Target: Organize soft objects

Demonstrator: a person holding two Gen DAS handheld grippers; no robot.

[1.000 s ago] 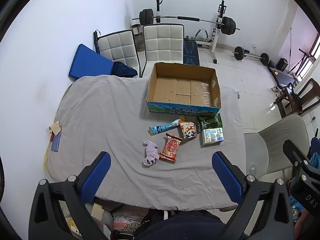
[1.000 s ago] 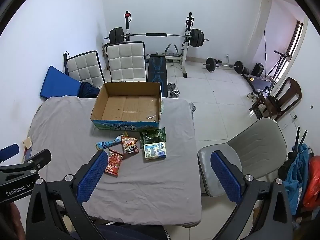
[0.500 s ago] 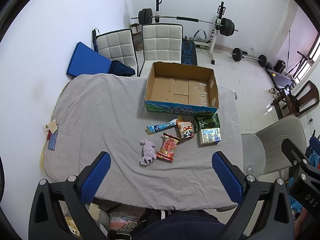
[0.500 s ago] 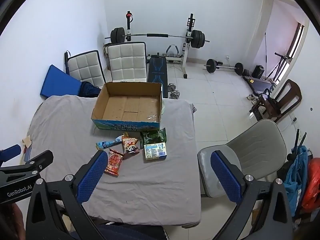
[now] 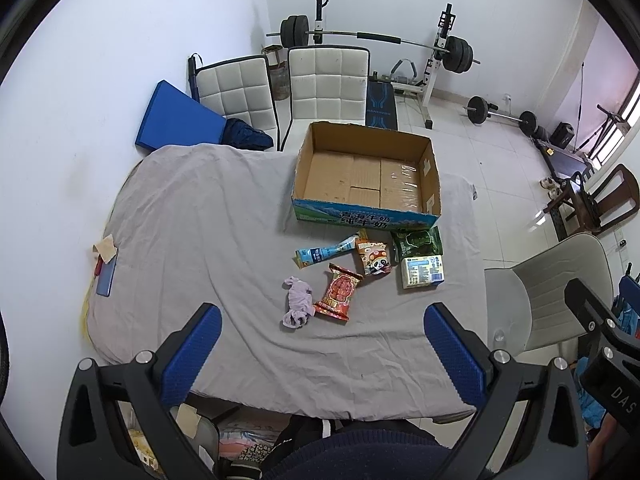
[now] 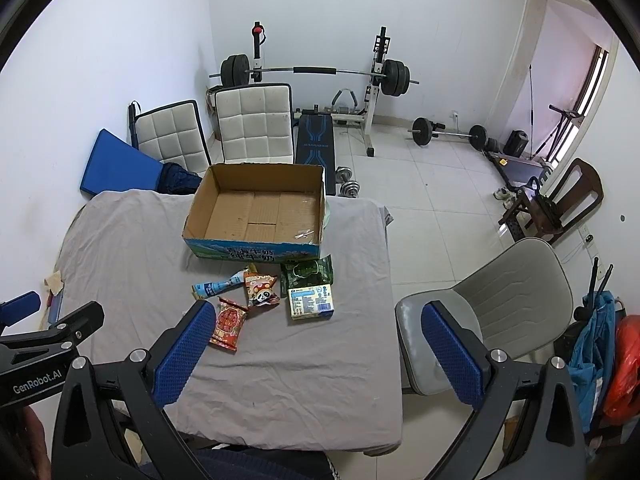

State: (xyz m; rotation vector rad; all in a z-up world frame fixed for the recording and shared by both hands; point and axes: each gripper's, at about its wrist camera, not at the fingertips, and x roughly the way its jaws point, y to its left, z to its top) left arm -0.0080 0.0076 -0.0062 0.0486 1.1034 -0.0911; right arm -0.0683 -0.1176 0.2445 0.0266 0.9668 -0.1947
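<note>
While one blue finger hides it rightward, purple cloth (image 5: 298, 306) shows leftward.

- I see bare grey sheet on the table (image 5: 192, 216) left of the cardboard box (image 5: 366, 148).
- Snack packets (image 5: 362, 258) crowd the strip just before the box.

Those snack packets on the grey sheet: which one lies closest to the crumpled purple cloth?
The red packet. Its edge almost touches the purple cloth, while the blue tube packet, panda packet, green packet and white box lie farther off, nearer the cardboard box.
</note>
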